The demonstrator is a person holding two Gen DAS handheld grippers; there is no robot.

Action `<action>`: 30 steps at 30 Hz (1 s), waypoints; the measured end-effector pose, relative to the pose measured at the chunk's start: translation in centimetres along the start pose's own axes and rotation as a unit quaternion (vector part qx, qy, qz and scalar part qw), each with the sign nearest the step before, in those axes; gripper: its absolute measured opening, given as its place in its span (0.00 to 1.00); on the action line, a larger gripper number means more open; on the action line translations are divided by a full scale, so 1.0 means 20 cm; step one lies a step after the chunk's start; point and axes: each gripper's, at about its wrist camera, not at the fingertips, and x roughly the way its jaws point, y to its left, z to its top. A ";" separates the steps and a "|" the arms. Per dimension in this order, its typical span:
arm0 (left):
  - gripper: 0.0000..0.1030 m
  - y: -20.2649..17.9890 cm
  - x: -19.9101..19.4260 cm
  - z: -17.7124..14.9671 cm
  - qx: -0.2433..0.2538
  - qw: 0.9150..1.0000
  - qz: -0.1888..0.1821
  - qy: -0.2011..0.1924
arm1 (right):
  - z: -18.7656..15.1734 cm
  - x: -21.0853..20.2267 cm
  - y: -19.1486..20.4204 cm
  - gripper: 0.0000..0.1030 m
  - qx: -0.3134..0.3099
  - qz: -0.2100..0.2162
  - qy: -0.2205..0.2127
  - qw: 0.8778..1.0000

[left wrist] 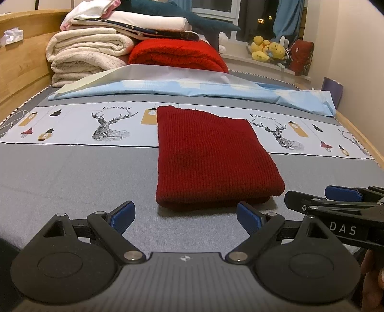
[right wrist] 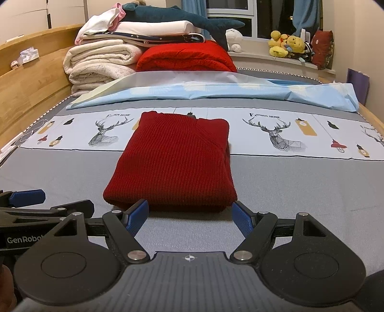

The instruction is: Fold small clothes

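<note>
A dark red knit garment (left wrist: 211,156) lies folded into a flat rectangle on the grey bed sheet (left wrist: 72,182). It also shows in the right wrist view (right wrist: 175,163). My left gripper (left wrist: 186,218) is open and empty, just in front of the garment's near edge, slightly to its left. My right gripper (right wrist: 190,217) is open and empty, right at the near edge of the garment. The right gripper's blue-padded fingers (left wrist: 343,194) show at the right of the left wrist view; the left gripper's fingers (right wrist: 27,197) show at the left of the right wrist view.
A light blue sheet (left wrist: 192,88) lies across the bed behind the garment. Stacked white blankets (left wrist: 86,55), a red blanket (left wrist: 177,54) and a plush shark (left wrist: 192,21) sit at the back. A wooden bed frame (left wrist: 21,72) runs along the left. Plush toys (left wrist: 268,50) sit on the windowsill.
</note>
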 end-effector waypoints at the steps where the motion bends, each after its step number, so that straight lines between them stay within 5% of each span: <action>1: 0.91 0.00 0.00 0.00 0.000 1.000 0.000 0.000 | 0.00 0.00 0.00 0.75 0.000 0.000 0.000 1.000; 30: 0.91 0.00 0.01 -0.01 0.000 1.000 -0.001 0.001 | 0.00 0.00 0.00 0.75 -0.002 -0.001 0.001 1.000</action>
